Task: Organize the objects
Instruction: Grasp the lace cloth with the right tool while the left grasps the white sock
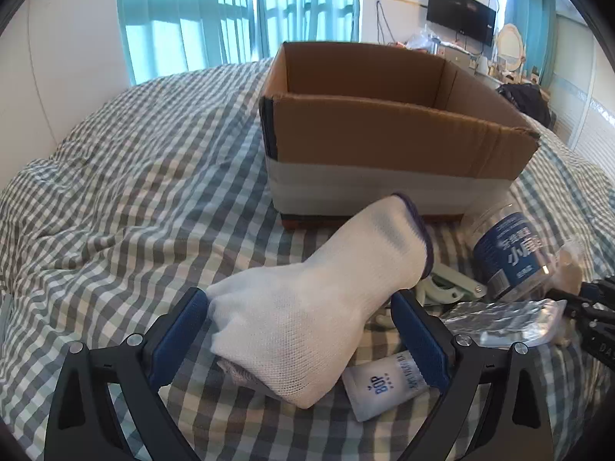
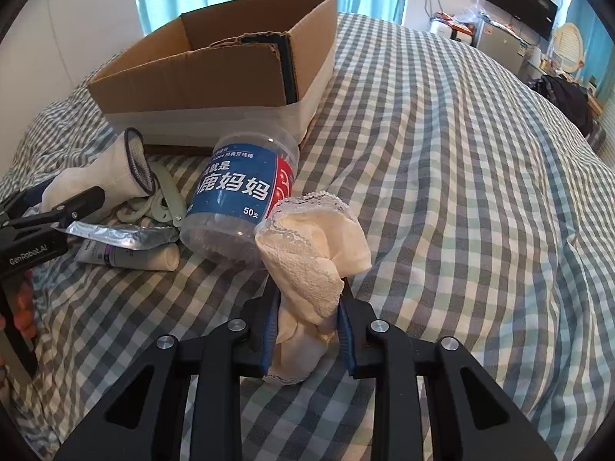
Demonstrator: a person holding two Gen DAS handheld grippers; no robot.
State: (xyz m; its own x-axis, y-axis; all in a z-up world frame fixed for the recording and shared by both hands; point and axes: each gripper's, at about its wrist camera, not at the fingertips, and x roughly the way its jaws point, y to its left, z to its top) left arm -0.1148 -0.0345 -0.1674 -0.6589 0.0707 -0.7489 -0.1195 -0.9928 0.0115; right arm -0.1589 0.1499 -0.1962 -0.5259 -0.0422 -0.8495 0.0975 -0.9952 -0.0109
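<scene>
Left claw (image 1: 300, 330) straddles white glove (image 1: 307, 307).

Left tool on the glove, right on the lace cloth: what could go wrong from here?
1. The left tool brackets the glove with its pads wide apart, and the grip looks loose, so it may slip on the lift.
2. The lace cloth bunches out above the right tool; loose folds could snag the box rim.
3. The jar lies on its side against the cloth and might roll across the bedspread if nudged.
</scene>
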